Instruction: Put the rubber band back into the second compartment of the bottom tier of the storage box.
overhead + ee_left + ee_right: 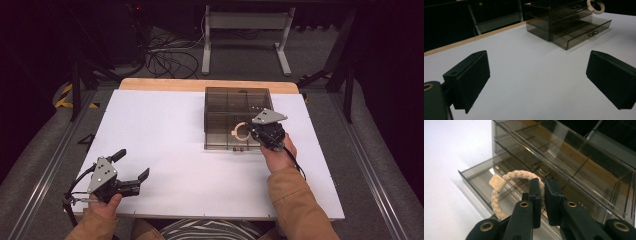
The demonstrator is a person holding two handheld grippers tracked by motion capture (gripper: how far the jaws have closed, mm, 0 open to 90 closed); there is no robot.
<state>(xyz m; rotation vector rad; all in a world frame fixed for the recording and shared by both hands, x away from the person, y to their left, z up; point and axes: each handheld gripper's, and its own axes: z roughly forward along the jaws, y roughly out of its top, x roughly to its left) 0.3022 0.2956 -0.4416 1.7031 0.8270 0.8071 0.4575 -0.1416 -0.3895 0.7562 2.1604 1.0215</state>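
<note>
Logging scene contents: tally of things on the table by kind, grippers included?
Grippers: 2, the left gripper open, the right gripper shut on the bracelet
Braided cream bracelet: 1
Smoky clear drawer box, bottom drawer pulled out: 1
Total: 4

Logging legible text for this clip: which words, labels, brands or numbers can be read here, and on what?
None can be read.
Bracelet tag, held in the right claw: an embossed mark, too blurred to read.
Drawer unit: no label seen.
</note>
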